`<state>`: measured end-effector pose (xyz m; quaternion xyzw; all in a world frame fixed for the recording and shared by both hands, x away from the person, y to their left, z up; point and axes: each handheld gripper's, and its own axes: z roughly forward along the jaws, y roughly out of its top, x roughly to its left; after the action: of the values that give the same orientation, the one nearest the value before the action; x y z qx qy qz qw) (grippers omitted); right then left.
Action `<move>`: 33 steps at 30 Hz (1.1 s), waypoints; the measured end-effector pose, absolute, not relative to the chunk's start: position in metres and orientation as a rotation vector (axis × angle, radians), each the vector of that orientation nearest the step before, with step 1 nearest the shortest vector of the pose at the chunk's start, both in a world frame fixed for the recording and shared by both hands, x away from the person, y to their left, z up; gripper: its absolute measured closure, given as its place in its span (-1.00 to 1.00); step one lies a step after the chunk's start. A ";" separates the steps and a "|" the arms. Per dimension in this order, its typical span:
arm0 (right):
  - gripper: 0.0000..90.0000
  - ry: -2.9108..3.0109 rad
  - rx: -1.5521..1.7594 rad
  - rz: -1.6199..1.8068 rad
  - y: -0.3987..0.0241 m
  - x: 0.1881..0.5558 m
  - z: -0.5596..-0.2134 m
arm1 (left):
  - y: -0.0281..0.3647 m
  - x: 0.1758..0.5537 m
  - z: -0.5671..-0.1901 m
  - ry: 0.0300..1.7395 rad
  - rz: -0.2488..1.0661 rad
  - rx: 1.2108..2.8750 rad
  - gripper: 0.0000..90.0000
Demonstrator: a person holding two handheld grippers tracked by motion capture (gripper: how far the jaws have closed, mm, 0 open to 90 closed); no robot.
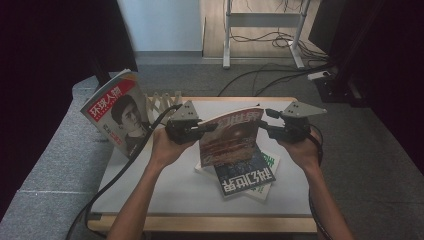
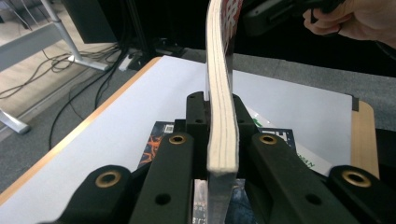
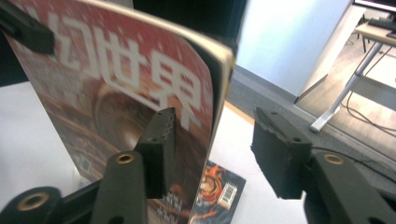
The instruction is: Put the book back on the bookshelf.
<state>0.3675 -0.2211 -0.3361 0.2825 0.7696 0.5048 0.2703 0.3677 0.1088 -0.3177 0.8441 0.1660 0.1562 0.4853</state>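
Observation:
A red-covered magazine point(image 1: 230, 137) is held upright above the table, between my two grippers. My left gripper point(image 1: 207, 127) is shut on its left edge; in the left gripper view the pale page block point(image 2: 220, 140) is pinched between the black jaws point(image 2: 219, 116). My right gripper point(image 1: 265, 122) is at the magazine's right edge. In the right gripper view its jaws point(image 3: 215, 119) stand open around that edge: the left finger point(image 3: 159, 144) lies by the cover point(image 3: 116, 93), and the right finger point(image 3: 275, 154) is clearly apart from it.
A small stack of magazines point(image 1: 245, 180) lies on the white table top point(image 1: 165, 190) under the held one. Another magazine point(image 1: 117, 112) stands tilted at the table's left rear, beside a wooden rack point(image 1: 162, 102). Desk legs and cables point(image 1: 270, 40) are beyond the table.

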 end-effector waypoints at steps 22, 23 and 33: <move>-0.59 2.127 1.021 1.213 -0.262 0.362 -0.415 | 0.106 0.374 -0.309 0.424 0.352 2.138 0.85; -0.63 2.123 1.034 1.201 -0.264 0.362 -0.419 | 0.107 0.375 -0.309 0.426 0.352 2.138 0.85; -0.99 2.099 1.176 1.067 -0.282 0.355 -0.456 | 0.107 0.375 -0.309 0.431 0.355 2.138 0.85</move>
<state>0.3549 -0.2815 -0.4561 0.4325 0.7718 0.3922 0.2520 0.3751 0.1066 -0.3086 0.8644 0.1742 0.1434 0.4494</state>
